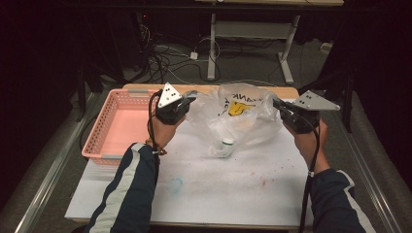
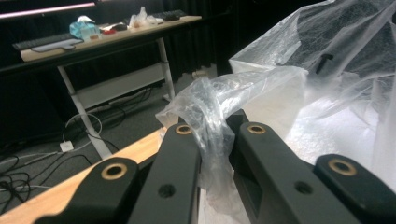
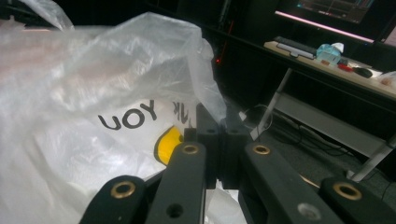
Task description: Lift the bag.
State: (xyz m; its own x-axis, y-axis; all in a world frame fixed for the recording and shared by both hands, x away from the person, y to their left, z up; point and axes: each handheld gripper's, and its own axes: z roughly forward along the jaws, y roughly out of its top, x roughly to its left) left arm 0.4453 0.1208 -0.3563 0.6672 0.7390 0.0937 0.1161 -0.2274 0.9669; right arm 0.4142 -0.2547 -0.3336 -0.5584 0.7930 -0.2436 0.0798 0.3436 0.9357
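A clear plastic bag (image 1: 235, 116) printed with a yellow smiley and black letters hangs stretched between my two grippers above the white table (image 1: 233, 189). My left gripper (image 1: 190, 98) is shut on the bag's left edge; in the left gripper view bunched film (image 2: 212, 140) sits pinched between the jaws. My right gripper (image 1: 278, 105) is shut on the bag's right edge (image 3: 208, 100). A small white bottle with a green cap (image 1: 226, 144) rests inside the bag's bottom, touching the table.
A pink plastic basket (image 1: 104, 127) stands at the table's left. A small blue ring-shaped cap (image 1: 176, 185) lies on the table near the front. Desk legs and cables (image 1: 214, 53) are on the floor beyond the far edge.
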